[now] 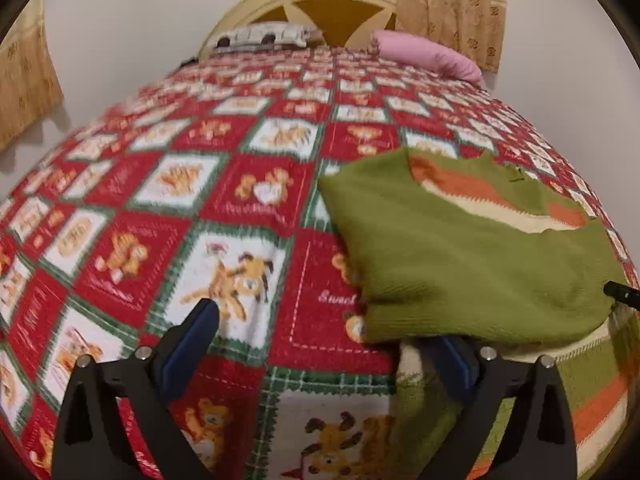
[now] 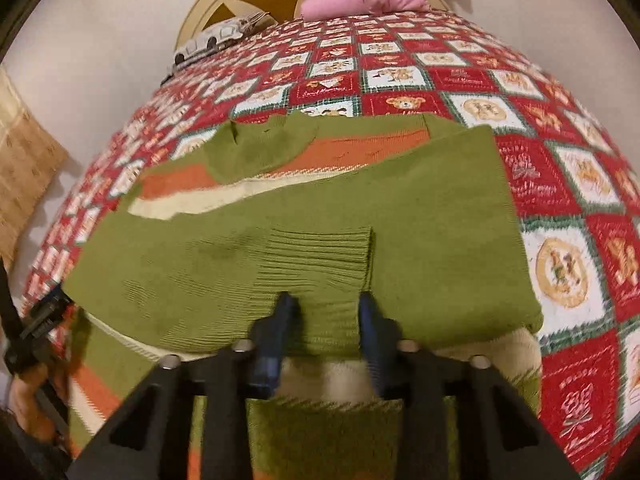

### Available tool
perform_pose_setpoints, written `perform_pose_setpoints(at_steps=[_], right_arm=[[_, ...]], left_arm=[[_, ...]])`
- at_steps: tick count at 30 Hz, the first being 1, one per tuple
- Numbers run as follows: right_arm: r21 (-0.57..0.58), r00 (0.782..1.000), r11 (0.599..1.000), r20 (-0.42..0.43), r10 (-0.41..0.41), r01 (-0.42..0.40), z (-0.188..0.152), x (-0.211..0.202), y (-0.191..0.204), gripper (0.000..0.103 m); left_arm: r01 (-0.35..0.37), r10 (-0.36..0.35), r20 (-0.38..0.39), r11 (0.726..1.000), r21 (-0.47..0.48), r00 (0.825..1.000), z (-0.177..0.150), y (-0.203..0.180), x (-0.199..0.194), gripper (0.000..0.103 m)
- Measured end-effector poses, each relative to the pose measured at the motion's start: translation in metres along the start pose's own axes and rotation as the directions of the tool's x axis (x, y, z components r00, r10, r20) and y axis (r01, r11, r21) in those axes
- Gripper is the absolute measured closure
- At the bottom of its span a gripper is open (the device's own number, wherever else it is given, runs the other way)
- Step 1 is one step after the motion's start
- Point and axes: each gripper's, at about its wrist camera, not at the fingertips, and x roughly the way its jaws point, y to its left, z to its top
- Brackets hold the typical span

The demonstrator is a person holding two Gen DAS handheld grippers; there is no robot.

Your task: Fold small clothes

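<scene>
Pink pillow [image 2: 362, 0] and toy car [image 2: 212, 42] beyond sweater [image 2: 420, 216].

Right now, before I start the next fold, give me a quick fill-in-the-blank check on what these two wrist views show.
1. The sweater is mostly ____ with orange and cream stripes.
2. The pillow by the headboard is ____.
3. The right gripper has the sweater's ribbed ____ between its fingers.
4. The left gripper is ____, jaws wide apart.

Missing words: green; pink; cuff; open
</scene>
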Motion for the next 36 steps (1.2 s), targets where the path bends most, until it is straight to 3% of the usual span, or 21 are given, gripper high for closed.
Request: perform_pose_setpoints(at_steps=[4,11,16,18,19,22,23,25,27,30,36], right_arm=[[-0.075,0.997,0.997,0.074,-0.012,0.017,0.002,-0.021,0.007,0.093],[-0.095,0.968,0.989,0.235,-0.088,0.113,0.014,-0.072,0.0,0.094],[-0.089,0.983,0.986,0.136,-0.128,0.14,0.006,-0.044,-0.013,0.094],[-0.1,0.993,0.988,0.03,-0.116,0.118,-0.003,-0.02,-0.018,0.093],[-0.1,0.993,0.988,0.025,-0.119,0.121,-0.008,-0.015,-0.02,0.092],[-0.07,0.994,0.992,0.061,-0.096,0.1,-0.012,-0.025,-0.027,0.073],[-0.053,0.993,0.994,0.072,-0.091,0.095,-0.011,-0.031,-0.03,0.061],[-0.04,0.991,0.995,0.11,-0.082,0.087,-0.009,-0.043,-0.033,0.06],[-0.044,0.984,0.995,0.153,-0.087,0.094,-0.005,-0.057,-0.03,0.06],[-0.063,0.98,0.996,0.194,-0.044,0.057,0.003,-0.064,-0.021,0.06],[-0.086,0.99,0.996,0.133,0.038,-0.027,0.016,-0.035,0.001,0.06]], left_arm=[[0.014,-0.013,0.013,1.0,-0.021,1.0,-0.004,0.005,-0.003,0.0],[-0.015,0.015,-0.004,1.0,0.024,1.0,-0.006,-0.005,-0.001,0.0],[-0.077,0.077,0.007,0.997,0.027,0.997,-0.008,-0.007,-0.004,0.0],[-0.085,0.084,0.009,0.996,0.018,0.996,-0.009,-0.006,-0.006,0.0],[-0.086,0.086,0.011,0.996,0.003,0.996,-0.01,-0.003,-0.008,0.0],[-0.075,0.074,-0.005,0.994,-0.073,0.997,-0.013,0.014,-0.01,0.0],[-0.075,0.074,-0.011,0.992,-0.103,0.997,-0.014,0.019,-0.01,0.0],[-0.019,0.018,-0.006,0.984,-0.18,1.0,-0.016,0.033,-0.014,0.0],[0.001,0.01,0.057,0.979,-0.206,0.998,-0.018,0.038,-0.028,0.0],[-0.037,0.054,0.097,0.985,-0.166,0.994,-0.01,0.031,-0.04,0.0],[-0.029,0.033,0.092,0.999,-0.04,0.995,0.016,-0.007,-0.034,0.0]])
